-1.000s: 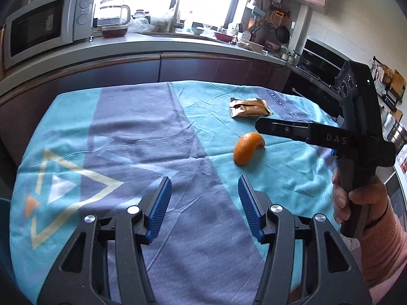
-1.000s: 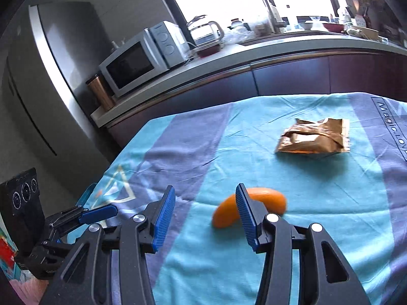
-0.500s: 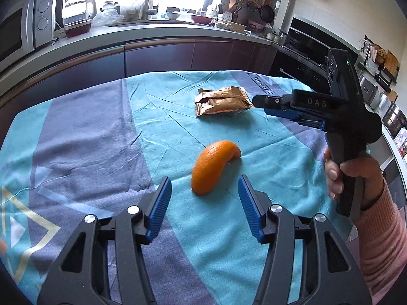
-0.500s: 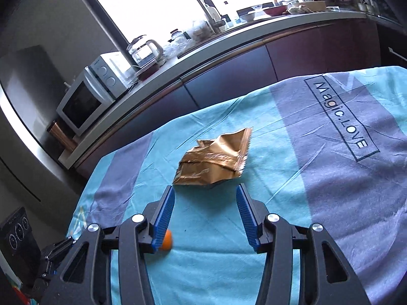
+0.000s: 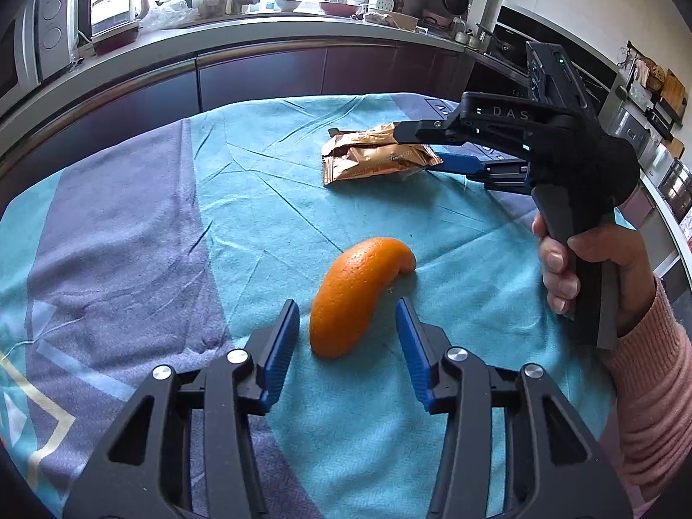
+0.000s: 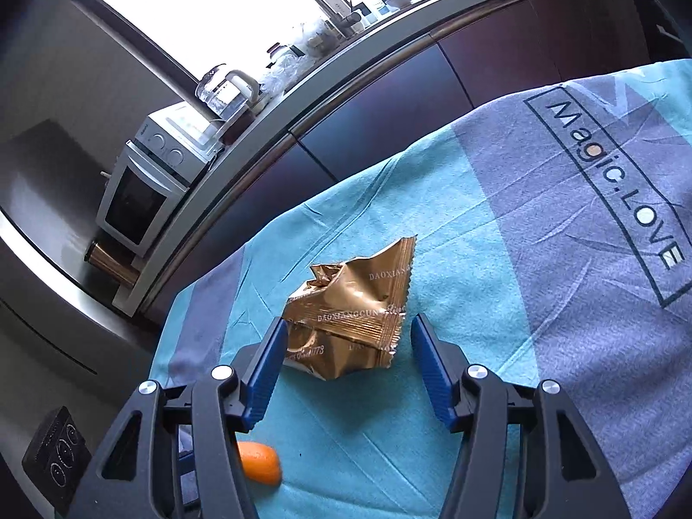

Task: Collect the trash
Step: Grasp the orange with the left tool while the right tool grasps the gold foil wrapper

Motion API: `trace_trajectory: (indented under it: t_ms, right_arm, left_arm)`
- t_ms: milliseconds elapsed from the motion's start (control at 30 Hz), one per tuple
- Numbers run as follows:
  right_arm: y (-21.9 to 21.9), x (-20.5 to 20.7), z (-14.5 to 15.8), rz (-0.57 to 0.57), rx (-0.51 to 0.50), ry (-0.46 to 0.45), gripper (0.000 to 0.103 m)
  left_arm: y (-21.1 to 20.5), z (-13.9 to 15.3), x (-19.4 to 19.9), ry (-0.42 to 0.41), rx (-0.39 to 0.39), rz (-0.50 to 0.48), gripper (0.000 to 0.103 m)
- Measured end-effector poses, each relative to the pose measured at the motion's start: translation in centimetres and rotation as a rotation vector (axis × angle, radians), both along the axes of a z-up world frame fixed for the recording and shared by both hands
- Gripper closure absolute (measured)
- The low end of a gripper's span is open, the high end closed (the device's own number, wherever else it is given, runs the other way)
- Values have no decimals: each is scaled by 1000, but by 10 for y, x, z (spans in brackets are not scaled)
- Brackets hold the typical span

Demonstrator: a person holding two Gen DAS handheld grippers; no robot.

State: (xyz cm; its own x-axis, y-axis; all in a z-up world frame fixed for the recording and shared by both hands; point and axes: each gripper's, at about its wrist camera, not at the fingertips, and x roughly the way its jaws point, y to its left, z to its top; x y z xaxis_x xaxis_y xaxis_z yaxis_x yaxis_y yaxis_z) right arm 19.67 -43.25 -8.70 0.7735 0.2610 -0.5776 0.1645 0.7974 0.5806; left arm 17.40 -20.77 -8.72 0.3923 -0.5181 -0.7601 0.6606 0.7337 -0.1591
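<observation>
Between parted left fingers (image 5: 294,337), a curved orange peel (image 5: 354,294); crumpled gold wrapper (image 6: 354,315) between parted right fingers (image 6: 428,367).

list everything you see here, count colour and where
orange peel: 1, orange, on the tablecloth between the left gripper's fingers, untouched
snack wrapper: 1, gold, crumpled, farther back, between the right gripper's fingers
tablecloth: 1, teal and grey-purple, covering the table
microwave: 1, white, on the counter
kettle: 1, glass, beside the microwave
left gripper: 1, black, blue pads, jaws just closing in
right gripper: 1, same, open
hand: 1, pink sleeve, holding the right gripper
</observation>
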Motion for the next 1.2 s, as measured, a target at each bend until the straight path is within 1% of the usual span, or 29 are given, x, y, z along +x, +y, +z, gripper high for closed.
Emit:
trace_trajectory:
  t_ms: [33,67,100,167,200,333,667,1067,1200]
  right_arm:
    - [0,1,0,2,1,0,53]
    - [0,0,-1,3,3,-1,62]
    - [1,1,-2,9,9,2,67]
    - [1,-1,-3,12,11,3,85]
    - [2,-1,-3,12,12,1,85]
    - [5,-10,2,20,9,-28,94]
    - [28,-35,20,70,18,-115,99]
    - [57,-71,39,130,55,-215,100]
    - [65,-81,44,151,70,-236,100]
  left_arm:
    - [-1,-1,1,2,5,1,66]
    - [-1,-2,1,1,10,3,68]
    - [-1,-2,1,0,11,4,70]
    - [1,-2,1,0,9,9,71]
    - [1,-1,1,0,4,11,73]
    - [5,0,-2,-7,1,15,77]
    - [28,14,-17,-43,-20,38,81]
    - [76,32,-39,-92,-1,110,83]
    - [92,36,-46,-107,1,129,83]
